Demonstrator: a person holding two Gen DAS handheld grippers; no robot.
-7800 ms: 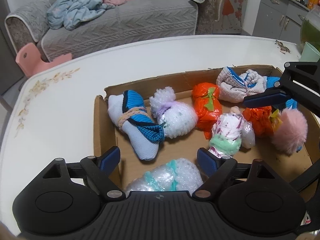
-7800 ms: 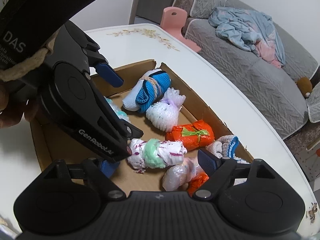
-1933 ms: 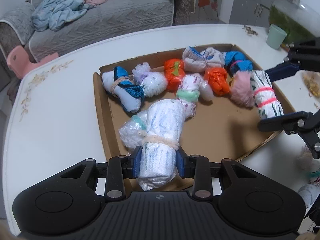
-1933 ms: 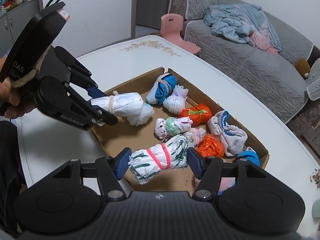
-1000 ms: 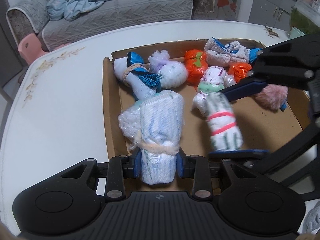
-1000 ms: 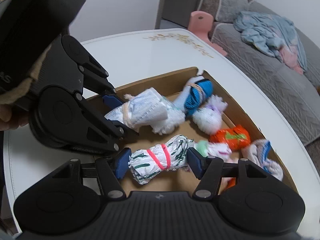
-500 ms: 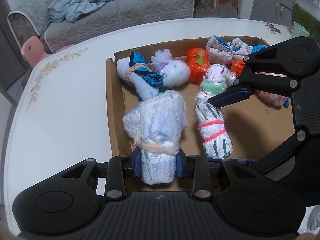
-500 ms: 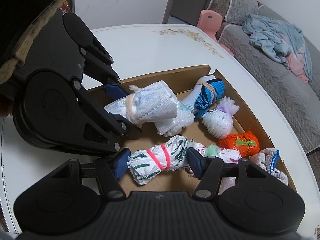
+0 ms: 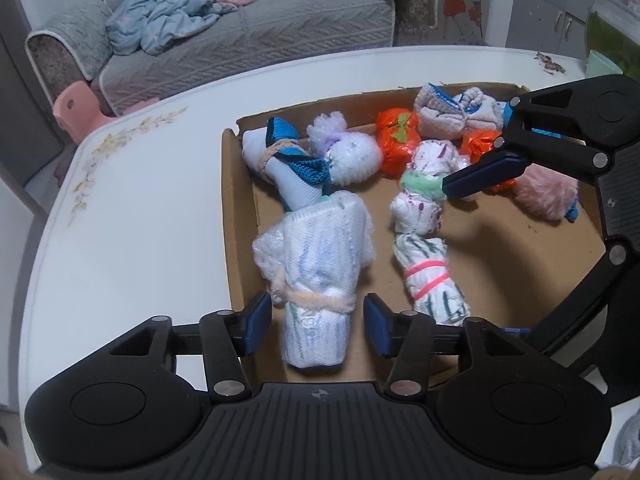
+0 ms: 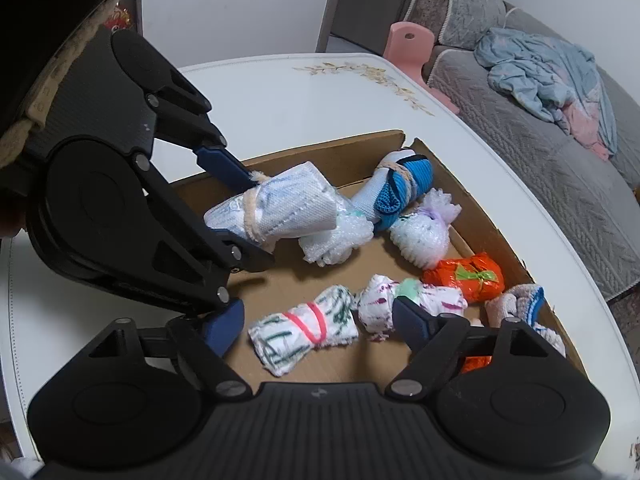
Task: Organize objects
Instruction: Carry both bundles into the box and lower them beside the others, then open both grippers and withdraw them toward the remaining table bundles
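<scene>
A shallow cardboard box (image 9: 236, 216) on the white table holds several rolled cloth bundles. My left gripper (image 9: 316, 322) is open, its blue pads either side of a white-and-blue roll tied with a beige band (image 9: 320, 276), which rests on a bubble-wrap bundle (image 9: 266, 252) at the box's near left edge; the roll also shows in the right wrist view (image 10: 276, 208). My right gripper (image 10: 316, 324) is open around a white roll with green marks and a pink band (image 10: 304, 330), lying on the box floor (image 9: 430, 280).
Further back in the box lie a blue-and-white sock roll (image 9: 288, 164), a white-purple bundle (image 9: 352, 152), an orange bundle (image 9: 396, 140), a white-green-purple roll (image 9: 424, 184) and a pink fluffy ball (image 9: 548, 196). A grey sofa (image 9: 240, 32) stands beyond the table.
Both grippers have opened. The white-and-blue roll now rests by the box's left edge, and the green-marked roll lies on the box floor.
</scene>
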